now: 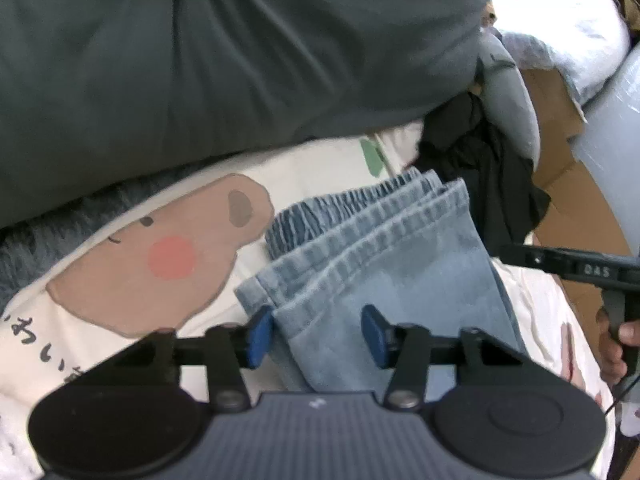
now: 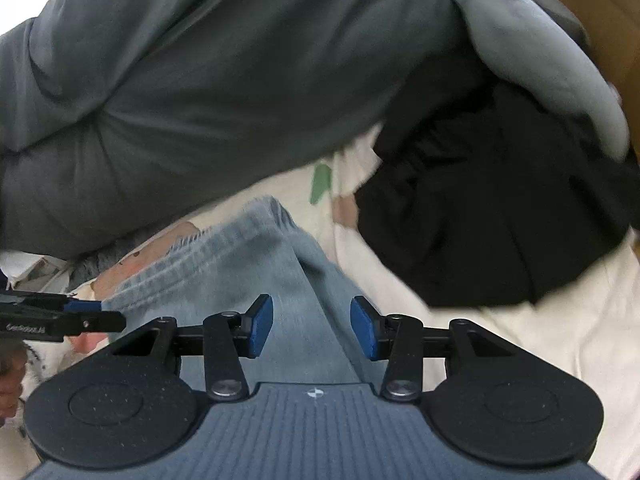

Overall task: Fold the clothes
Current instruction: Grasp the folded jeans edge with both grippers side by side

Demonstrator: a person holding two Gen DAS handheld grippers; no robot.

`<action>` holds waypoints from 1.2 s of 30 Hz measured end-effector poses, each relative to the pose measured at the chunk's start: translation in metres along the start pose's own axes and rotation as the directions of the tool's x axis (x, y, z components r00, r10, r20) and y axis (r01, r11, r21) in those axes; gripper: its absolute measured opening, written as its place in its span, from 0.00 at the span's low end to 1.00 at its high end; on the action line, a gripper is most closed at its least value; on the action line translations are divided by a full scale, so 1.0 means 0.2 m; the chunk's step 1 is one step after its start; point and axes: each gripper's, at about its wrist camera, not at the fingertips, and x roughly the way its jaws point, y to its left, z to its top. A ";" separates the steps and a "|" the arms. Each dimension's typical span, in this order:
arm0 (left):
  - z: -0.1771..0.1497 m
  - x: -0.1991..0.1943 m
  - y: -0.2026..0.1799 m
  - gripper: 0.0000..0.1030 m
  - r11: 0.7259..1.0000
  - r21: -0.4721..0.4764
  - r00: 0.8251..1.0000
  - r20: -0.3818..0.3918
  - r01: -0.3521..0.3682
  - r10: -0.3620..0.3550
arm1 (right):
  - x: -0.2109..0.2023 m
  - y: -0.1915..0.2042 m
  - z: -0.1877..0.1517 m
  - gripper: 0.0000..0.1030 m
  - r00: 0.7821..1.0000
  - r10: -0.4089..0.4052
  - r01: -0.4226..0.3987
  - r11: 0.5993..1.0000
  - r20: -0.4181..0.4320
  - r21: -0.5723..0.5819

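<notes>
Folded light-blue jeans (image 1: 384, 248) lie on a cream bedsheet with a brown bear print (image 1: 160, 256). My left gripper (image 1: 318, 334) is open, its blue pads on either side of the jeans' near hem end, just above it. In the right wrist view the same jeans (image 2: 256, 264) run away from my right gripper (image 2: 312, 330), which is open over the denim. The right gripper's body and the hand on it show at the right edge of the left wrist view (image 1: 580, 268). The left gripper's tip shows at the left edge of the right wrist view (image 2: 60, 318).
A large dark grey-green duvet (image 1: 224, 52) is bunched along the far side. A crumpled black garment (image 2: 500, 208) lies right of the jeans, with a pale grey cloth (image 2: 540, 64) behind it. A cardboard box (image 1: 560, 184) and white plastic wrap (image 1: 612, 112) stand at the far right.
</notes>
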 end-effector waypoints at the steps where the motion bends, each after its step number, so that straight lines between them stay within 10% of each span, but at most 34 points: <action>1: 0.00 0.01 0.01 0.35 1.000 -0.011 1.000 0.000 -0.004 0.004 | 0.02 0.01 0.02 0.49 1.000 -0.003 0.004 1.000 0.002 -0.011; 5: 0.02 0.03 0.02 0.12 0.999 -0.048 1.000 -0.007 0.002 -0.002 | 0.10 0.08 0.09 0.48 1.000 -0.009 0.010 0.998 0.006 -0.056; 14: 0.01 -0.03 0.02 0.11 0.997 -0.070 1.000 0.012 0.013 -0.013 | 0.19 0.21 0.17 0.47 1.000 -0.027 0.029 0.964 0.011 -0.265; 20: 0.03 -0.08 0.01 0.11 0.997 -0.076 0.999 0.041 0.007 -0.004 | 0.18 0.27 0.16 0.08 1.000 0.006 -0.001 0.941 0.013 -0.339; 36: 0.07 0.02 0.07 0.18 0.996 -0.055 0.997 0.007 -0.072 0.073 | 0.23 0.31 0.25 0.07 1.000 0.006 -0.003 0.943 0.008 -0.331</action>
